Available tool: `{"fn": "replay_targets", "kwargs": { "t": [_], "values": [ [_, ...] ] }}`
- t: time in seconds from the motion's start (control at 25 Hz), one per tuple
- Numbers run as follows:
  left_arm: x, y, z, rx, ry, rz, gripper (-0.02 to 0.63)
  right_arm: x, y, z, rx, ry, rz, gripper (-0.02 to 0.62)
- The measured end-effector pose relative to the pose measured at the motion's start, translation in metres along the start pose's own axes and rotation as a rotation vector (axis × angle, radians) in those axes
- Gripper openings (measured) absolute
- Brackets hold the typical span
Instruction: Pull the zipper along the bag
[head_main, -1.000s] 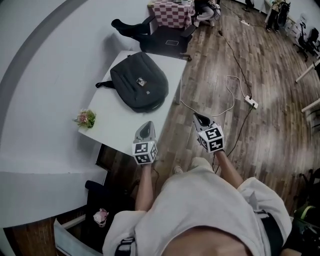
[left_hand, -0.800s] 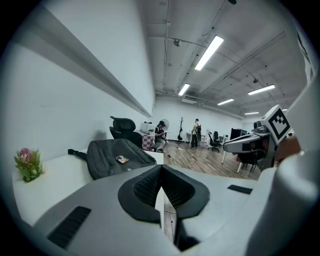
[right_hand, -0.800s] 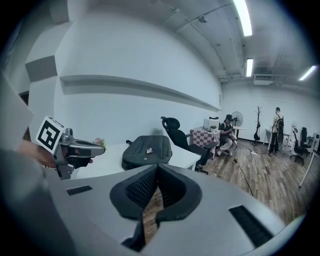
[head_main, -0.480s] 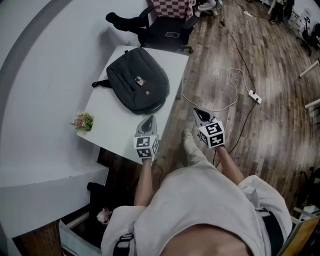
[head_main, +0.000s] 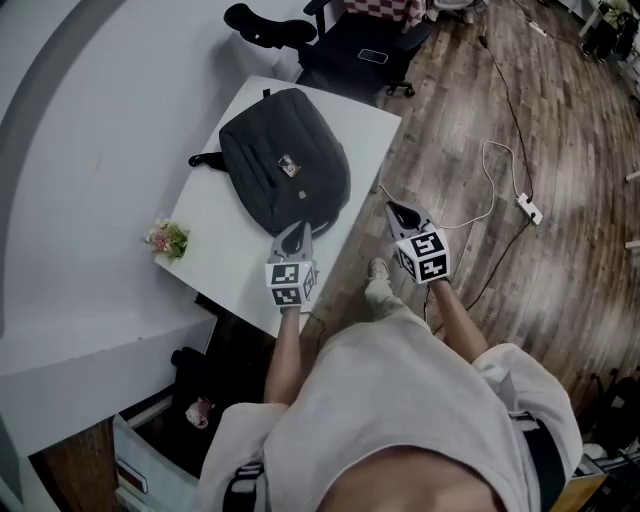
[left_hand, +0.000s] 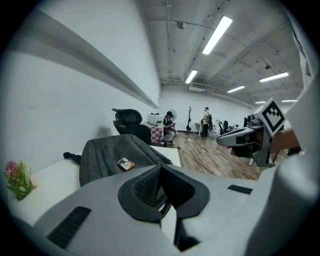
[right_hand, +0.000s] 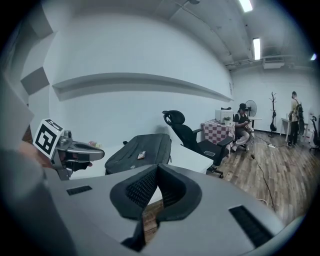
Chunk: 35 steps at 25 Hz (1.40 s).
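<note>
A dark grey backpack (head_main: 283, 166) lies flat on the white table (head_main: 215, 240), with a small tag (head_main: 289, 167) on its top panel. It also shows in the left gripper view as the backpack (left_hand: 112, 157) and in the right gripper view as the backpack (right_hand: 140, 150). My left gripper (head_main: 296, 233) is shut and empty, its tip just short of the bag's near edge, over the table. My right gripper (head_main: 400, 212) is shut and empty too, hovering over the wooden floor to the right of the table. The bag's zipper pull is too small to make out.
A small bunch of flowers (head_main: 167, 239) lies at the table's left edge. A black office chair (head_main: 350, 45) stands behind the table. A white cable and power strip (head_main: 528, 208) lie on the wooden floor. People are at the far end of the room (left_hand: 170, 127).
Both grippers have moved forward toward the table and bag. The left one now reaches the bag's near edge. Jaws stayed shut.
</note>
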<state>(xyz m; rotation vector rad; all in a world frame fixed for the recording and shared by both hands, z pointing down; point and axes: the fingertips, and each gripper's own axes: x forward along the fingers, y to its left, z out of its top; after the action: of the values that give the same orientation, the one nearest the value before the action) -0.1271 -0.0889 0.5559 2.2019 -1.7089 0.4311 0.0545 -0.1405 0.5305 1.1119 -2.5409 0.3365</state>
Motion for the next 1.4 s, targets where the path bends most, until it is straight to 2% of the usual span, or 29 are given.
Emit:
{"fn": "replay_targets", "kwargs": {
  "t": [0.28, 0.52, 0.68, 0.96, 1.12, 1.24, 1.32, 1.4],
  "values": [
    [0.039, 0.008, 0.009, 0.035, 0.050, 0.040, 0.026, 0.046, -0.041, 0.013, -0.004, 0.020, 0.073, 0.014],
    [0.059, 0.008, 0.005, 0.125, 0.102, 0.042, 0.026, 0.076, -0.056, 0.009, -0.012, 0.046, 0.135, 0.014],
    [0.063, 0.009, -0.004, 0.201, 0.138, 0.012, 0.026, 0.093, -0.054, 0.003, -0.023, 0.070, 0.168, 0.014],
    [0.067, 0.007, -0.035, 0.344, 0.229, -0.060, 0.028, 0.119, -0.044, -0.011, -0.043, 0.120, 0.198, 0.014],
    [0.068, 0.001, -0.057, 0.480, 0.287, -0.180, 0.032, 0.131, -0.038, -0.013, -0.069, 0.140, 0.196, 0.014],
    [0.068, -0.003, -0.072, 0.560, 0.313, -0.264, 0.098, 0.137, -0.034, -0.014, -0.087, 0.153, 0.187, 0.014],
    [0.070, -0.003, -0.078, 0.570, 0.323, -0.297, 0.147, 0.140, -0.032, -0.015, -0.097, 0.163, 0.183, 0.014],
    [0.075, -0.001, -0.081, 0.575, 0.327, -0.321, 0.163, 0.145, -0.030, -0.017, -0.106, 0.176, 0.182, 0.014]
  ]
}}
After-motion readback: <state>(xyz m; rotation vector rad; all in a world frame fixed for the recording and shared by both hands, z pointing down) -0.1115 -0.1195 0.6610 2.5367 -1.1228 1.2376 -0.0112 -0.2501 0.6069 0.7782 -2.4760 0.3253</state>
